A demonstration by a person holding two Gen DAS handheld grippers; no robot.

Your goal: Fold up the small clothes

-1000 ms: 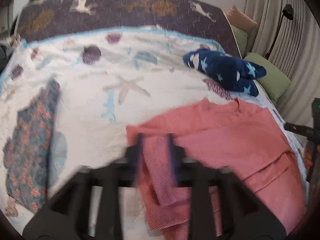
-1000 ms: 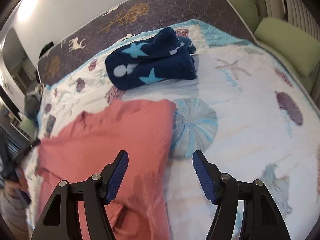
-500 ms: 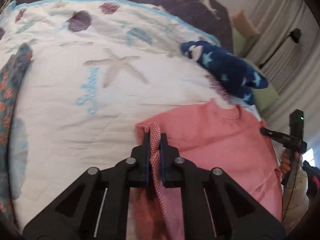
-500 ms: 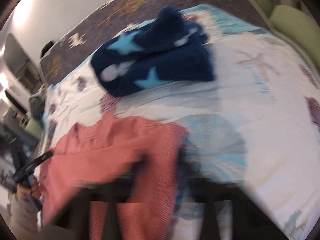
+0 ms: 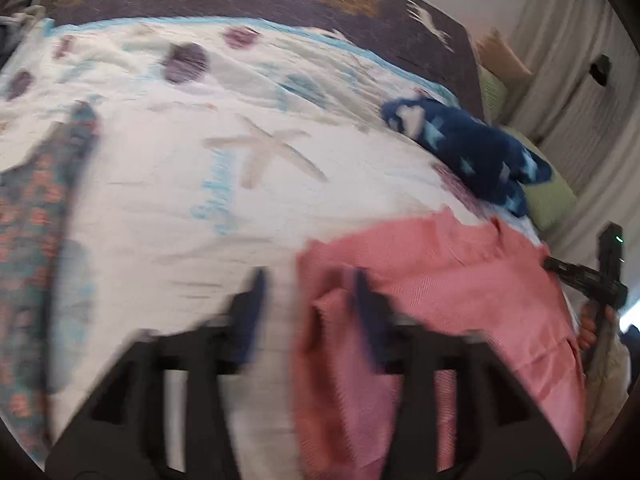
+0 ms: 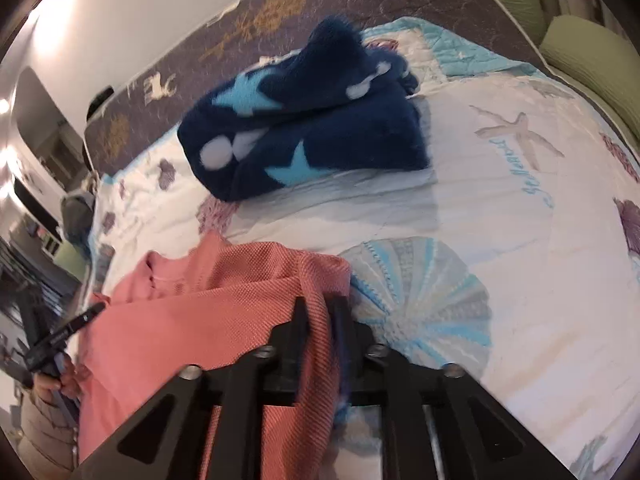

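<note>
A bed under a white seashell quilt [image 6: 500, 216], pale wall [image 6: 132, 20] behind, perhaps curtains [image 5: 568, 92] alongside.

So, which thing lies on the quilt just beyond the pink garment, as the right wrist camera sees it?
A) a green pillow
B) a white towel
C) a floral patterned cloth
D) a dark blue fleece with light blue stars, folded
D: in the right wrist view the folded dark blue star fleece lies on the seashell quilt directly past the pink garment, with no other item between them.
</note>
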